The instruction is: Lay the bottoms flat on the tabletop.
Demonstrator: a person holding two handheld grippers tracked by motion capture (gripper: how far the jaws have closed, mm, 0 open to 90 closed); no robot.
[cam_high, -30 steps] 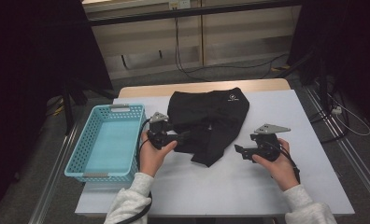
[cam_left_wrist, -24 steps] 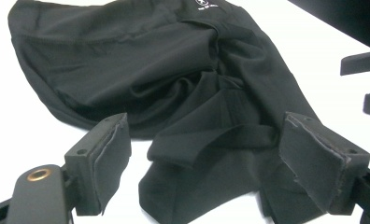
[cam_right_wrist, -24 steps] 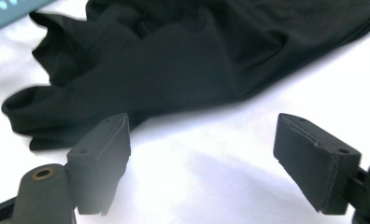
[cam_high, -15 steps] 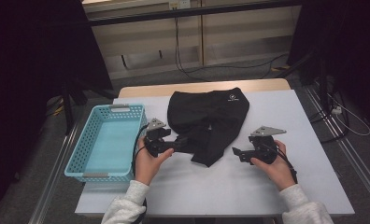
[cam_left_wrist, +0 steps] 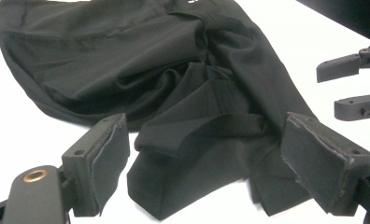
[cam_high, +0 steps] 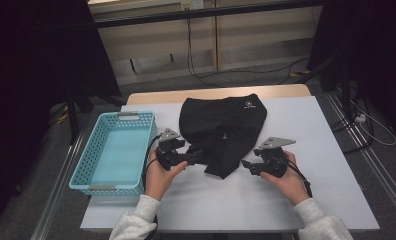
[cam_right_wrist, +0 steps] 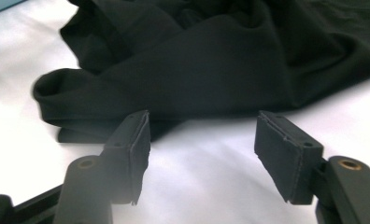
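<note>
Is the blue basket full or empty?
Empty. The high view looks straight into the blue basket and shows only its bare bottom; the black garment lies beside it on the table.

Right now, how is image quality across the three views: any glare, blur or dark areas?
High view: surroundings are dark, the table evenly lit and sharp. Left gripper view: the black garment is crisp, the white tabletop blown out. Right gripper view: strong glare on the tabletop, and the garment's folds look soft.

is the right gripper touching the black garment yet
Apart. In the right gripper view, the right gripper has open jaws over bare white table, with a strip of table between its pads and the black garment's edge.
</note>
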